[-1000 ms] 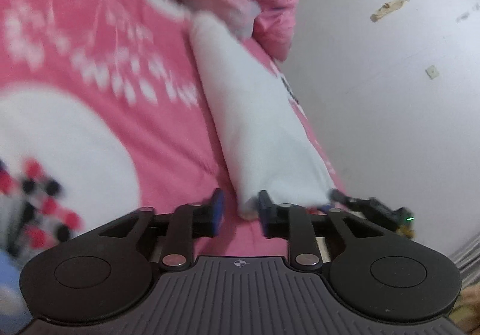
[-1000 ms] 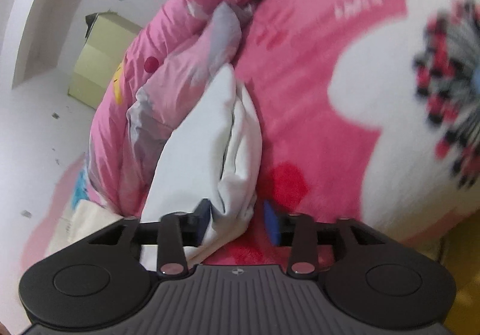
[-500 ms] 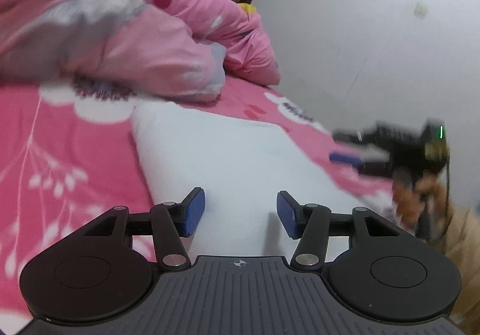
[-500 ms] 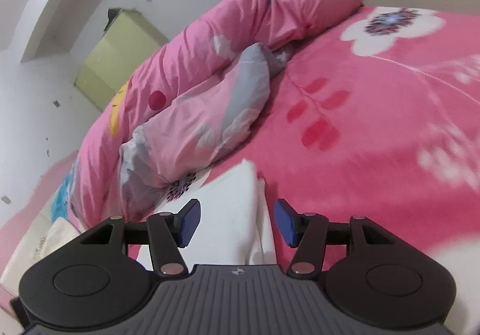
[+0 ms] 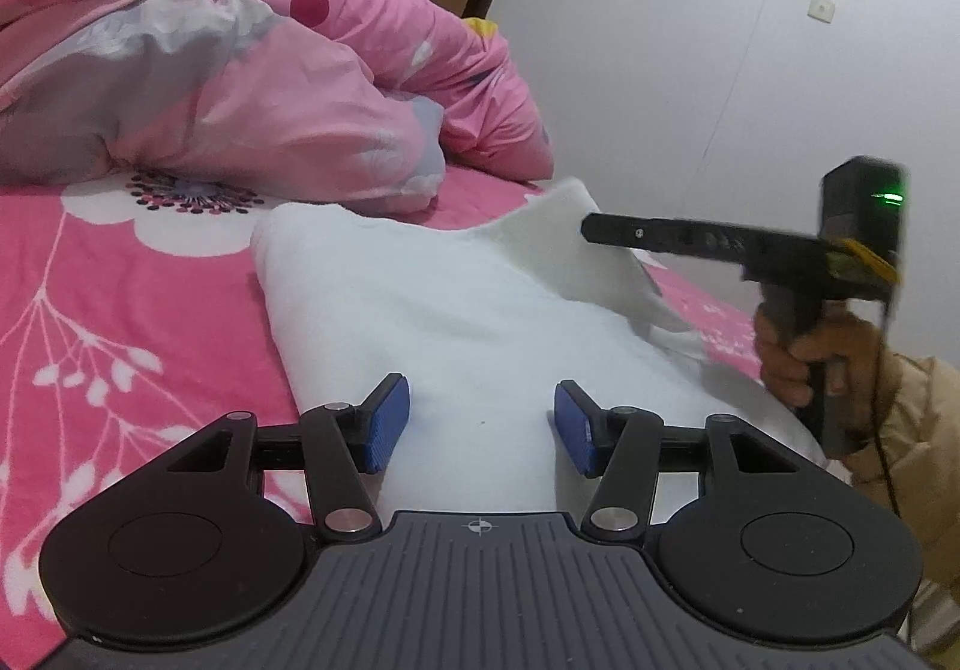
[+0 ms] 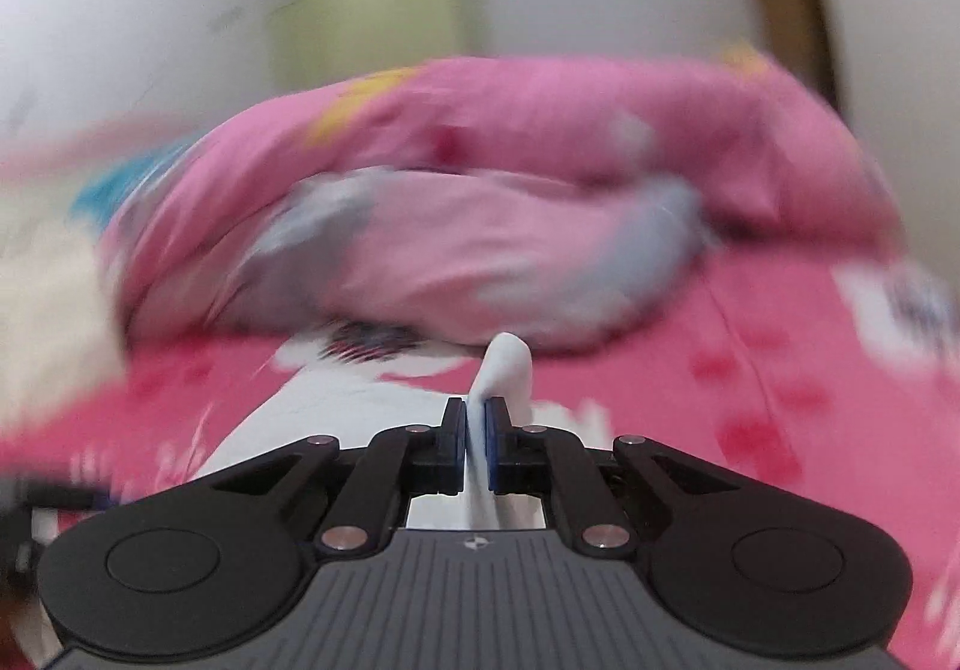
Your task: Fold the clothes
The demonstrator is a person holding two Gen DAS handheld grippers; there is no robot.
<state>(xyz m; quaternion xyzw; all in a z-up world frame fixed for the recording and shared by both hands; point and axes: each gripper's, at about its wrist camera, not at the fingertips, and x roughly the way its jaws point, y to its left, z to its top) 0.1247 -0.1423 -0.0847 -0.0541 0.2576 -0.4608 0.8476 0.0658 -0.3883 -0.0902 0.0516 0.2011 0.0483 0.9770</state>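
Note:
A white garment (image 5: 456,322) lies folded lengthways on the pink flowered bedspread (image 5: 120,322). My left gripper (image 5: 480,424) hovers open just over its near end, blue pads apart, nothing between them. In the left wrist view the right gripper (image 5: 591,229) reaches in from the right, held by a hand (image 5: 798,352), and lifts the garment's far right corner. In the right wrist view my right gripper (image 6: 478,430) is shut on a thin fold of the white garment (image 6: 507,364), which pokes up past the pads.
A rumpled pink and grey duvet (image 5: 228,87) is piled along the back of the bed. A white wall (image 5: 750,69) rises on the right. A pale green cabinet (image 6: 366,21) stands behind the bed in the blurred right wrist view.
My right gripper went from open over the garment to shut on its edge and lifted it. The left gripper stayed open over the near end and both views swung up.

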